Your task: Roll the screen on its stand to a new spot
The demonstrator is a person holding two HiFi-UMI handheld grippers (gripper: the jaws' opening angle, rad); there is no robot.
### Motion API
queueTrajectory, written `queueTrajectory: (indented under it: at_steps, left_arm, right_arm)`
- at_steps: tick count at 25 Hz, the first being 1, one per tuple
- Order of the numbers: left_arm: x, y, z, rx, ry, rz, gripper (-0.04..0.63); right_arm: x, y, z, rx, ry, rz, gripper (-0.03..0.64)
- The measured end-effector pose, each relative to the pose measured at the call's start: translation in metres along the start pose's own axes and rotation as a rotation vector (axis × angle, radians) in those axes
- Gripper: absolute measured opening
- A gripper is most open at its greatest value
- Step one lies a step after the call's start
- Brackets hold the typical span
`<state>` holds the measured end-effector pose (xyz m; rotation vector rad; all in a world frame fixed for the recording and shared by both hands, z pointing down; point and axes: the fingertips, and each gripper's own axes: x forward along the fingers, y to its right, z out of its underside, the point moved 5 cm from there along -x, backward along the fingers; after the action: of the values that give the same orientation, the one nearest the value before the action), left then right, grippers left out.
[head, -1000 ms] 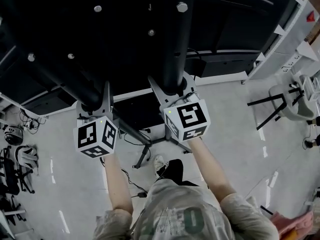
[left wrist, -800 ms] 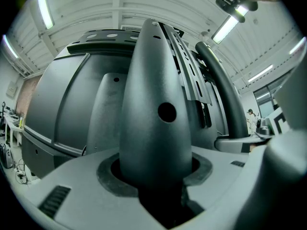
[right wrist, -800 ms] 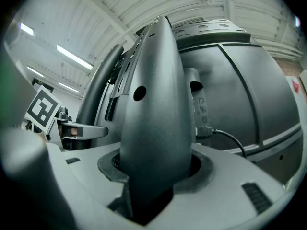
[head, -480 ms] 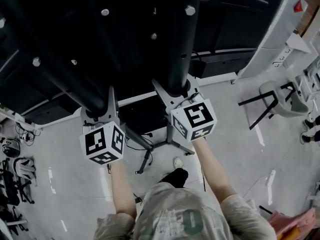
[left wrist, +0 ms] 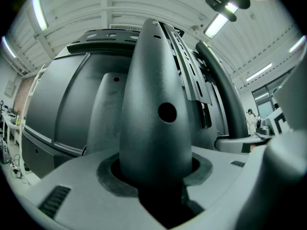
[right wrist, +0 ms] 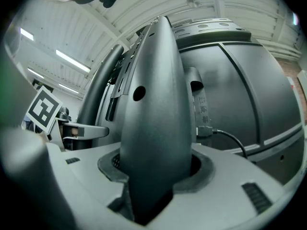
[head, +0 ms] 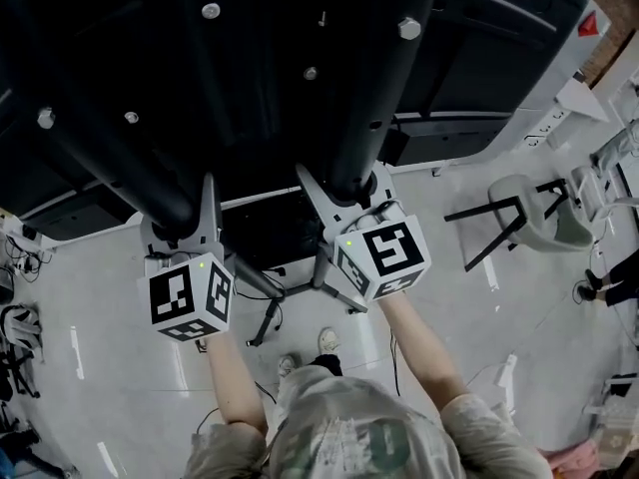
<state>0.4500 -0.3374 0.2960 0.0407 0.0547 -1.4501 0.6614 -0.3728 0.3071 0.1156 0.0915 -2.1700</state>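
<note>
1. The big black screen filled the whole upper half of the head view, seen from behind and above, so only its dark back panel with a few bolts showed.
2. Two fat dark posts ran down from it. The left post slanted toward lower left, and the right post dropped almost straight down the middle.
3. The left gripper sat left of center, with its jaws clamped around the left post. In the left gripper view the tube filled the gap and sat snug in the curved notches, so it was a firm hold on a fairly wide thing.
4. It was the same deal on the other side. The right gripper had its jaws wrapped tight on the right post, and the tube was jammed between them in the right gripper view.
5. Both marker cubes sat side by side at mid-frame, with the person's bare forearms running down to the bottom edge.
6. Under the screen, the legs of the stand splayed out over the pale glossy floor.
7. A shoe poked out just below those legs.
8. A light chair stood well off at the right edge.
9. The right gripper view also caught a cable plugged into the screen's back, right of the post.
</note>
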Motion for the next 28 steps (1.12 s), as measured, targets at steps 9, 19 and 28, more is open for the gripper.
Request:
queueTrajectory:
  at_steps: [9, 19, 28]
  left_arm:
    - [0.026, 0.109, 0.007, 0.006, -0.001, 0.007, 0.215]
    - [0.071, 0.25, 0.012, 0.014, -0.022, -0.012, 0.215]
    - [0.104, 0.346, 0.014, 0.015, -0.007, -0.017, 0.215]
  right_arm:
    - [-0.054, 0.098, 0.001, 0.004, 0.004, 0.003, 0.219]
    - [-0.11, 0.236, 0.001, 0.015, 0.0, -0.016, 0.219]
    - [-0.147, 0.33, 0.0, 0.007, 0.015, -0.047, 0.219]
